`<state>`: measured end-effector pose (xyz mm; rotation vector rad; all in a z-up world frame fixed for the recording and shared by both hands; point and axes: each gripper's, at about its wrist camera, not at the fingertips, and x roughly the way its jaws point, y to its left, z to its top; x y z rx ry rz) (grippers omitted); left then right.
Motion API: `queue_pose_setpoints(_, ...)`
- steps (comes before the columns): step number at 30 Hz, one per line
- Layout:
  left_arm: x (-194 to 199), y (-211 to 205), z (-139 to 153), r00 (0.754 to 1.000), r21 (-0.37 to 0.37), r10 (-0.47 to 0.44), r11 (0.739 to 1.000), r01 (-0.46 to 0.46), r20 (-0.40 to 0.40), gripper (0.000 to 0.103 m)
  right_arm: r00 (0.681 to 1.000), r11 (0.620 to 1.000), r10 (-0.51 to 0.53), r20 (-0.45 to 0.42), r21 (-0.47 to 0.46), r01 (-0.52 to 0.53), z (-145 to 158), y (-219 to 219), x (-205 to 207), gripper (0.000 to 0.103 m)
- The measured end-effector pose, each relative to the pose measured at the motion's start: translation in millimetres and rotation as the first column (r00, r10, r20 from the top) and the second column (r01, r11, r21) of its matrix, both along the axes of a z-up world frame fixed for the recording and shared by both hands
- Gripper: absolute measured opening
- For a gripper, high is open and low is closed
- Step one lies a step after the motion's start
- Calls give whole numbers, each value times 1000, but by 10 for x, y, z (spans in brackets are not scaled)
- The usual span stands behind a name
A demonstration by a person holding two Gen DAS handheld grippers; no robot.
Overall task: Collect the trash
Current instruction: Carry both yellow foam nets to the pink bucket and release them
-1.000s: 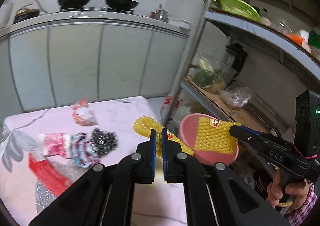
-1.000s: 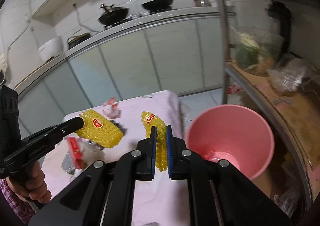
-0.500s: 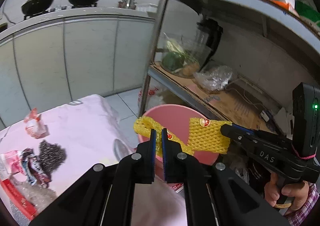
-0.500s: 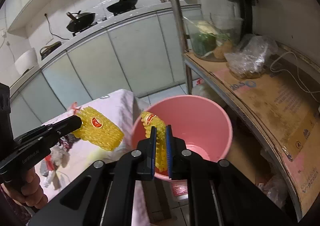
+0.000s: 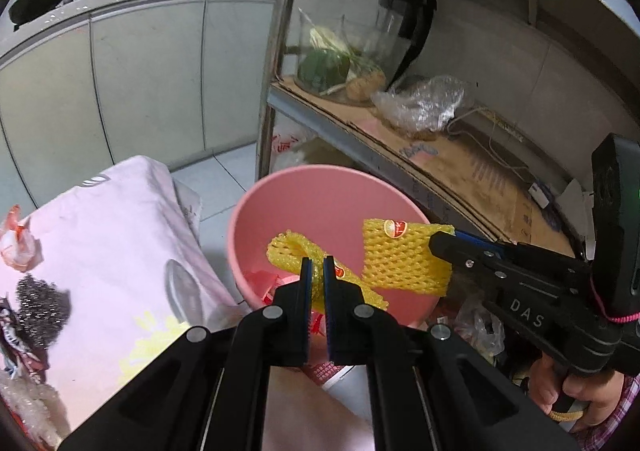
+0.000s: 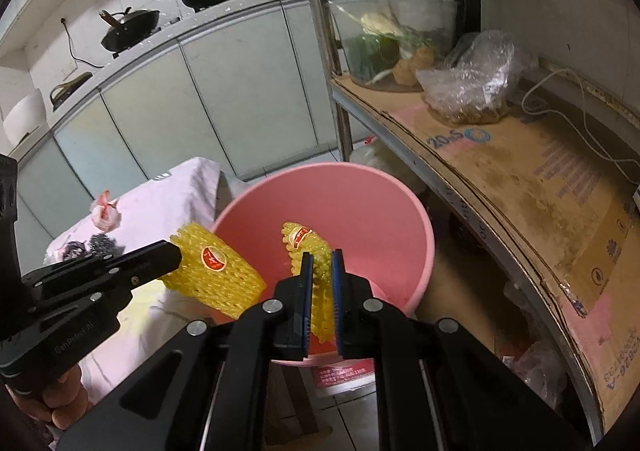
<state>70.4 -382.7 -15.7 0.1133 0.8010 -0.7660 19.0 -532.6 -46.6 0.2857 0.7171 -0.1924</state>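
Note:
My left gripper (image 5: 316,268) is shut on a crumpled yellow foam fruit net (image 5: 290,251) and holds it over the open mouth of the pink bucket (image 5: 280,181). In the right wrist view my right gripper (image 6: 320,263) is shut on a second yellow foam net (image 6: 302,239), also above the bucket (image 6: 400,191). Each view shows the other tool: the right gripper (image 5: 439,242) with its net (image 5: 400,261) reaches in from the right, and the left gripper (image 6: 173,252) with its net (image 6: 218,275) hangs at the bucket's left rim. Some red scrap lies inside the bucket.
Left of the bucket stands a table under a pink flowered cloth (image 5: 120,235), with a steel scourer (image 5: 38,301), a red-and-white wrapper (image 5: 18,245) and other wrappers on it. A metal rack with a cardboard-lined shelf (image 6: 520,179) stands close to the right, its post (image 5: 276,51) just behind the bucket.
Both grippers have swung right and down from above the table to over the pink bucket, each still clamped on its yellow net. The table trash has slid to the left edge.

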Motion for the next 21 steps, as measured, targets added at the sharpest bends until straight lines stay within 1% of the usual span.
queue_pose_setpoints(6,35,-124,-135,1000,31,-11,999,12,-14,5,999,1000,-14,-30,-9,14,-133,-54,65,9)
queue_pose_setpoints(11,86,-142,-240,999,49,4,999,-3,-39,6,998,1000,-28,-62,13,29,-226,-103,119,10)
queue_pose_setpoints(12,88,-139,-251,999,53,11,999,-9,-34,6,997,999,-32,-66,18,33,-238,-113,121,12)
queue_pose_setpoints(14,98,-135,-270,999,62,16,998,-14,-31,7,997,999,-40,-72,25,42,-265,-136,125,20)
queue_pose_setpoints(15,107,-132,-279,999,66,19,998,-16,-34,7,996,999,-43,-73,27,45,-269,-142,122,21)
queue_pose_setpoints(18,123,-111,-289,999,64,29,998,-26,-46,15,996,998,-45,-78,30,47,-280,-151,118,26)
queue_pose_setpoints(20,131,-102,-292,998,64,30,998,-27,-54,26,996,998,-47,-78,28,49,-281,-149,116,30)
queue_pose_setpoints(21,132,-97,-291,998,64,31,998,-27,-56,28,996,998,-47,-77,29,50,-278,-149,113,30)
